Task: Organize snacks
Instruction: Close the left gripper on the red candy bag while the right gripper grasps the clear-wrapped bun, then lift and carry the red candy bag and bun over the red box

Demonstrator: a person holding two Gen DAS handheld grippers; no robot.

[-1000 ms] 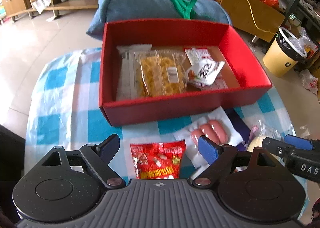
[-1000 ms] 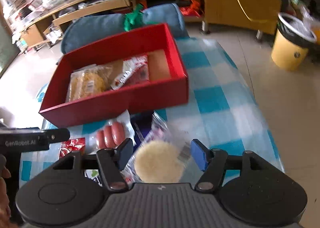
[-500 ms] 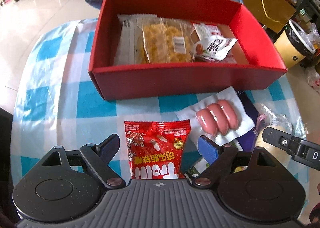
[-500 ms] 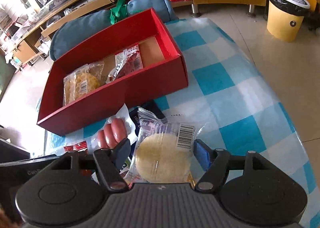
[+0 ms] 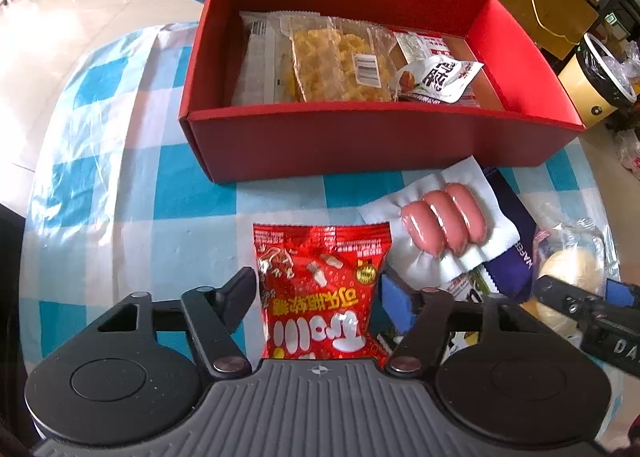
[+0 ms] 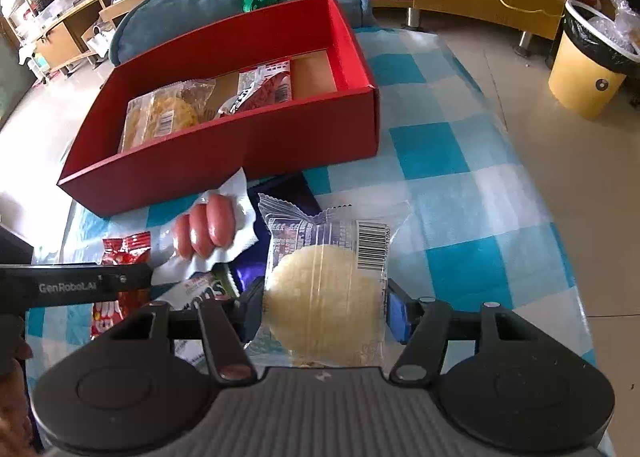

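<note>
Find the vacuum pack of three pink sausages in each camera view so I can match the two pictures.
Left wrist view: the sausage pack lies right of centre on the checked cloth, just below the red box's front wall.
Right wrist view: the sausage pack lies left of centre, below the box's near corner.
Shared landmark: the red box.

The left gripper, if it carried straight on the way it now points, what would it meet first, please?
Most likely the red candy bag: it already lies between the closing jaws of the left gripper, flat on the checkered tablecloth, which seems directly beneath.
</note>
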